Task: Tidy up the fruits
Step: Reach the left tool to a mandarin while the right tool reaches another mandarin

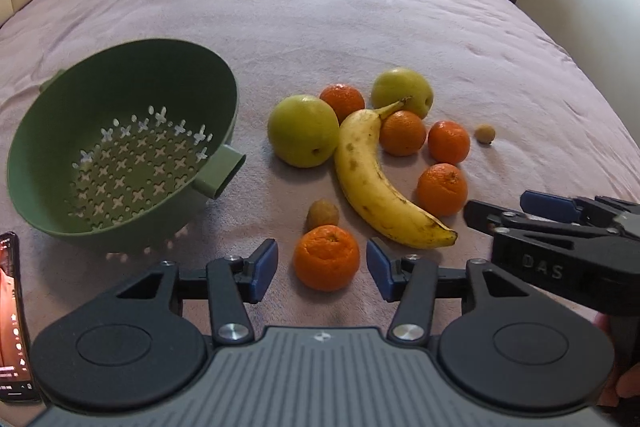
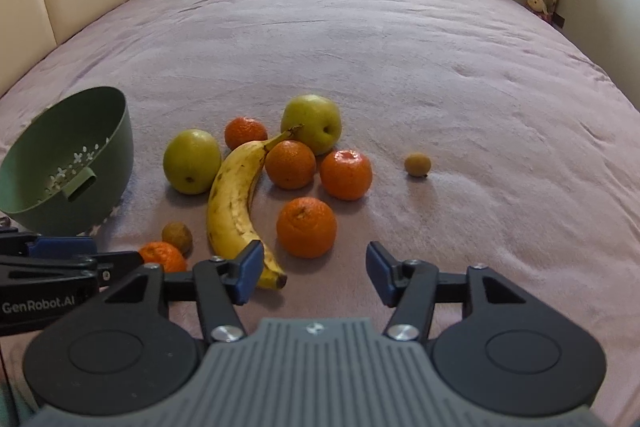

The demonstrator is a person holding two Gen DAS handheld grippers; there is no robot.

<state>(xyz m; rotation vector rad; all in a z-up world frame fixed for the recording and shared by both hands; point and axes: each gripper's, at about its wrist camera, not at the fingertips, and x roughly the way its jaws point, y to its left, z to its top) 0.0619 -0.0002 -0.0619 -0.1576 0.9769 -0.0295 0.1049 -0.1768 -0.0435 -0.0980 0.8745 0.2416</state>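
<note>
— On the bed [image 2: 360, 39], what lies where?

— A green colander [image 1: 120, 147] sits empty at the left on the mauve bedspread. Right of it the fruits cluster: a spotted banana [image 1: 376, 179] runs through the middle, a green apple [image 1: 303, 131] touching its left side, a second green apple [image 1: 402, 91] behind its stem.

— And the oranges?

— Five mandarins. One [image 1: 343, 101] lies between the apples, two [image 1: 402, 133] [image 1: 449, 142] sit right of the banana's stem, one [image 1: 442, 189] is nearer, beside the banana's lower curve. The nearest mandarin [image 1: 326, 258] lies apart at the front, with a small brown longan [image 1: 322, 214] touching it behind. Another longan [image 1: 485, 133] rests alone at the far right.

— The grippers?

— The left gripper [image 1: 322, 267] stands with its jaws apart on either side of the nearest mandarin, pads not pressing it. The right gripper [image 2: 314, 269] is also parted, empty, just before the nearer right-hand mandarin, its left finger [image 2: 248, 273] overlapping the banana's tip in the right wrist view.

— Anything else?

— A lit phone [image 1: 12, 319] lies at the left edge.
</note>
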